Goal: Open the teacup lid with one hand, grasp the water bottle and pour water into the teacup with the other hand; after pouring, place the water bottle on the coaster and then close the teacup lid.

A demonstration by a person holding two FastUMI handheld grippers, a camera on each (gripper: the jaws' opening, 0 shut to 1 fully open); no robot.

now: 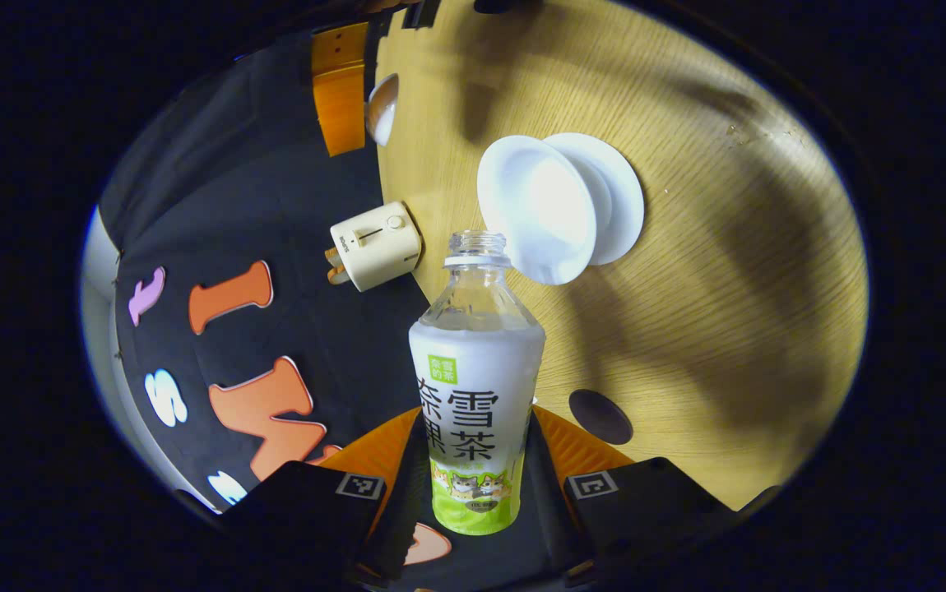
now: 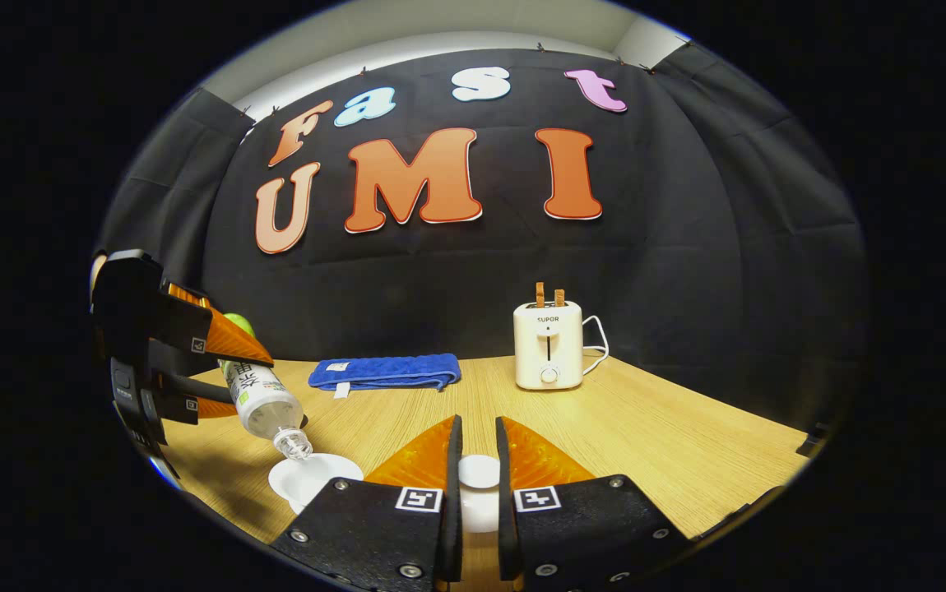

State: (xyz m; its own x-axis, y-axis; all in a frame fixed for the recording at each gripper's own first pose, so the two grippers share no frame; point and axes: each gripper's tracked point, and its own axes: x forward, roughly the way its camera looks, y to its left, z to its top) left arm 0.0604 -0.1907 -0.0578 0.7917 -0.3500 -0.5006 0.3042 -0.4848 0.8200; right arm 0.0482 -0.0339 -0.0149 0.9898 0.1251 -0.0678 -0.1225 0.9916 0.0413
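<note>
Currently the pouring step is in hand. The left gripper (image 1: pixel 473 485) has its fingers closed on the lower body of the bottle (image 1: pixel 477 395), which is uncapped and tilted so its open mouth sits just above the near rim of the cup (image 1: pixel 539 205). In the right gripper view the bottle (image 2: pixel 263 399) slants down to the right over the cup (image 2: pixel 313 477) at the near left of the tabletop (image 2: pixel 646 427). The right gripper (image 2: pixel 477 485) holds the lid (image 2: pixel 479 481) between nearly closed fingers, lifted clear to the right of the cup. The bottle is clear plastic with a white and green label; liquid fills the labelled part, the neck looks empty, and no stream can be made out. The cup is white and sits on a white saucer. A dark round coaster (image 1: pixel 600 415) lies on the tabletop near the bottle's base. In my judgement the next move calls for more tilt with the mouth kept over the cup, then righting the bottle and setting it on the coaster.
</note>
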